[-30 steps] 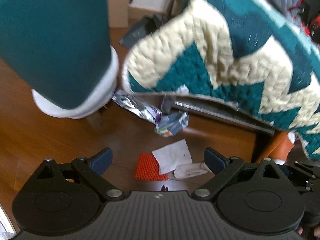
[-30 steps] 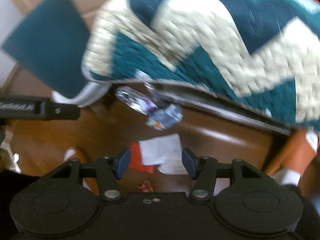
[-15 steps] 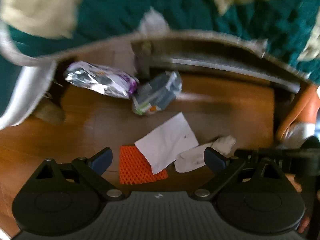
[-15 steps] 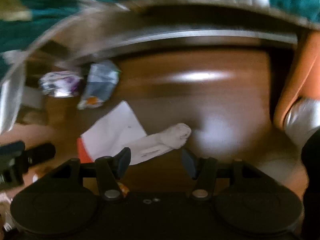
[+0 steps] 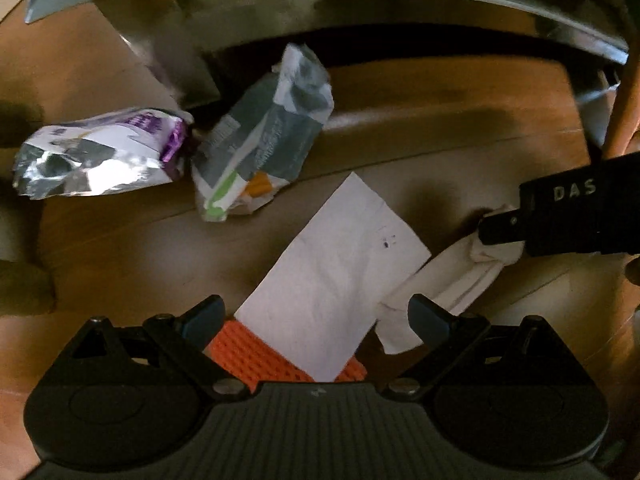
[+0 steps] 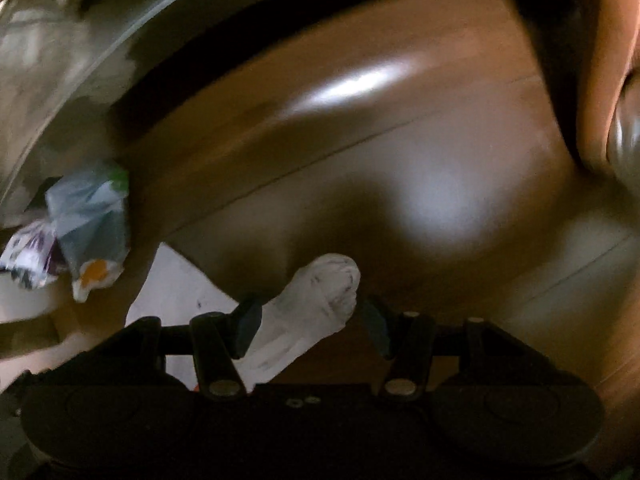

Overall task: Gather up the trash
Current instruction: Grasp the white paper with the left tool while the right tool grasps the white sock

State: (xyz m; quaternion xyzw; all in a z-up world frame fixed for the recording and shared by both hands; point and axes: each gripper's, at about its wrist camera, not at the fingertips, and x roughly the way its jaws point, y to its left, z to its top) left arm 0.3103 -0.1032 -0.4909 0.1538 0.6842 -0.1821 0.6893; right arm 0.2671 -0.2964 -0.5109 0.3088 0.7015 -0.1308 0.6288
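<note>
Trash lies on the wooden floor under a bed. My left gripper is open and low over a white paper sheet that overlaps an orange mesh piece. A silver-purple wrapper and a grey-green crumpled packet lie farther in. A white crumpled tissue lies to the right. My right gripper is open, its fingers on either side of that tissue; it shows from the side in the left wrist view.
A metal bed frame rail runs across the back, with a leg at the left. In the right wrist view the rail curves along the top left, and an orange-brown shape stands at the right.
Both grippers dropped low and pushed in under the quilt-covered bed. The right gripper closed in around the tissue; the left came down over the paper and mesh.
</note>
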